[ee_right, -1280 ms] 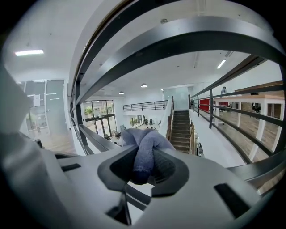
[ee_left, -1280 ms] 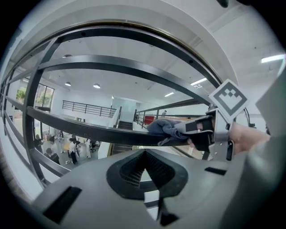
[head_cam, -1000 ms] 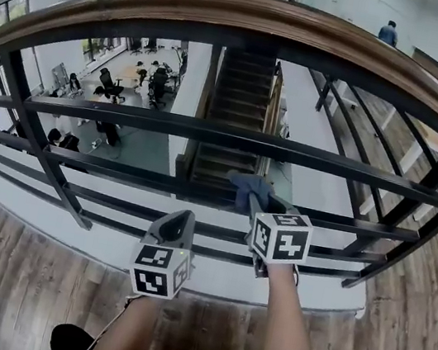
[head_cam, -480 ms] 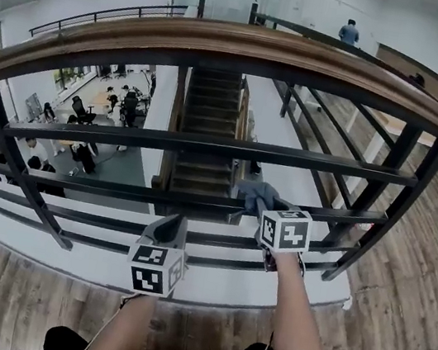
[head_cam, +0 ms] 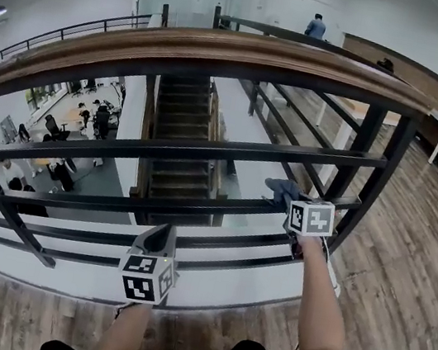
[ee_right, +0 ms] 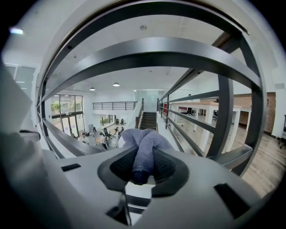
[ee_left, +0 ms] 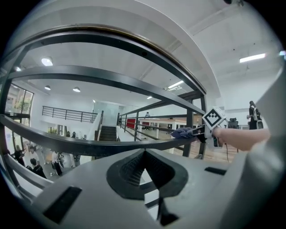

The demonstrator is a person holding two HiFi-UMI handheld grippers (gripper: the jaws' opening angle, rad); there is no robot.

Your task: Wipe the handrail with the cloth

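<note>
A person stands at a railing topped by a curved wooden handrail (head_cam: 225, 45). The right claw (ee_right: 142, 167) is clamped on a bunched blue cloth (ee_right: 144, 143), which is held against a black bar (head_cam: 207, 149) well below the handrail, near its right post. The left claw (ee_left: 144, 156) is closed and empty, lower still and left of the cloth.

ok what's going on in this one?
A person on an upper floor works two sets of tongs. The right tongs are shut on a blue cloth, held against one of the black metal bars below the wooden handrail, not on the handrail itself. The left tongs are shut and empty, held lower and away from the cloth.
</note>
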